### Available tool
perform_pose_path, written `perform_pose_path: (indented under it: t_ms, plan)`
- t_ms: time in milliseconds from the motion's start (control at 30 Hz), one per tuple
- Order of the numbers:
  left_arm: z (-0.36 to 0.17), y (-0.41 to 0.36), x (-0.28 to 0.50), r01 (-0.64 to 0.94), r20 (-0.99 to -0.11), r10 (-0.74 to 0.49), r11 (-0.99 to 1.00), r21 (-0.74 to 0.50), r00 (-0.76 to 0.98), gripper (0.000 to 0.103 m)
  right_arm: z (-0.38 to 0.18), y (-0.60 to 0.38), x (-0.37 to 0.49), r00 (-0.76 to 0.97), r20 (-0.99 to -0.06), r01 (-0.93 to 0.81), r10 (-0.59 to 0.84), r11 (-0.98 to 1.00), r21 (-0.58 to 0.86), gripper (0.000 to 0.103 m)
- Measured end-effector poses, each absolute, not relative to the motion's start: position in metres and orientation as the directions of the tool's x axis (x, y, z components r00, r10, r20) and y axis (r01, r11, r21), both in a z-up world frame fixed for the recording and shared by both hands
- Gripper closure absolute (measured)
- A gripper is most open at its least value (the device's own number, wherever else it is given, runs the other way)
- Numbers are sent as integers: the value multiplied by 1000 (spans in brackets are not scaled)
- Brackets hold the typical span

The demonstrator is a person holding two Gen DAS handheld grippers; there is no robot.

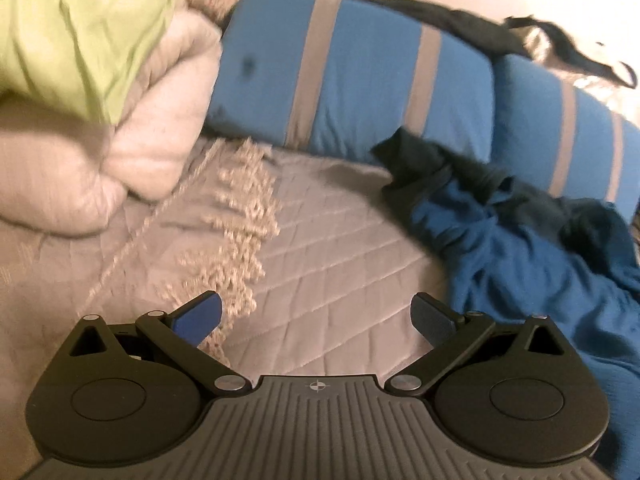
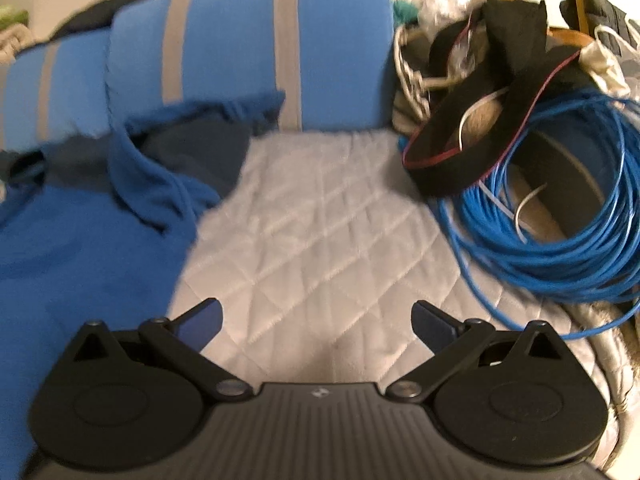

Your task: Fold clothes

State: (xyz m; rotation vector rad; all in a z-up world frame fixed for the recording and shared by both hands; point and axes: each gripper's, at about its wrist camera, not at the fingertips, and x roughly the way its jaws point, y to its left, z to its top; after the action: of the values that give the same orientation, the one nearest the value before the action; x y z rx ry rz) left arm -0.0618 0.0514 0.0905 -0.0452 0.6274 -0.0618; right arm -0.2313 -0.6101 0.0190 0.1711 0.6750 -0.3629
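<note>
- The left hand-held gripper (image 1: 316, 320) hovers over the quilted bed (image 1: 328, 248), fingers spread wide and holding nothing.
- To its left lie a beige blanket (image 1: 120, 152) and a green cloth (image 1: 80, 28); blue striped pillows (image 1: 360, 76) sit behind.
- The crumpled blue garment (image 1: 520, 264) lies on the bed between the two grippers.
- The right hand-held gripper (image 2: 316, 320) is likewise spread and empty.
- Far right: a coil of blue cable (image 2: 560, 232).
</note>
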Motion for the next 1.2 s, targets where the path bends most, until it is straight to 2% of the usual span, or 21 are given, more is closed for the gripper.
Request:
perform_pose_path:
  t_ms: [233,400,533,633,867,967,1100,1200]
  plan:
    - [121,45,-87,164,-557,-189,982,-95,808,0,55,-601,-251,752,-603,371,-266,927,54,0]
    - [136,43,-104,193,-516,-239,971,-141,823,0,63,-595,-265,776,-603,338,-182,929,154,0]
    - [150,35,-122,215,-469,-243,970,-115,849,0,61,-593,-274,767,-636,310,-78,914,261,0]
    - [159,28,-134,239,-439,-256,966,-96,861,0,61,-590,-285,781,-624,247,4,916,316,0]
    - [166,11,-149,299,-444,-284,953,-38,850,0,55,-573,-307,799,-560,90,221,876,474,1]
    - [165,6,-153,323,-449,-305,946,-38,840,0,51,-563,-311,786,-552,44,278,865,499,1]
    - [162,5,-157,344,-452,-333,937,-60,827,0,45,-553,-318,770,-531,-15,354,842,539,6]
    - [159,10,-156,329,-452,-352,935,-132,819,0,36,-548,-318,759,-512,-37,402,812,583,15]
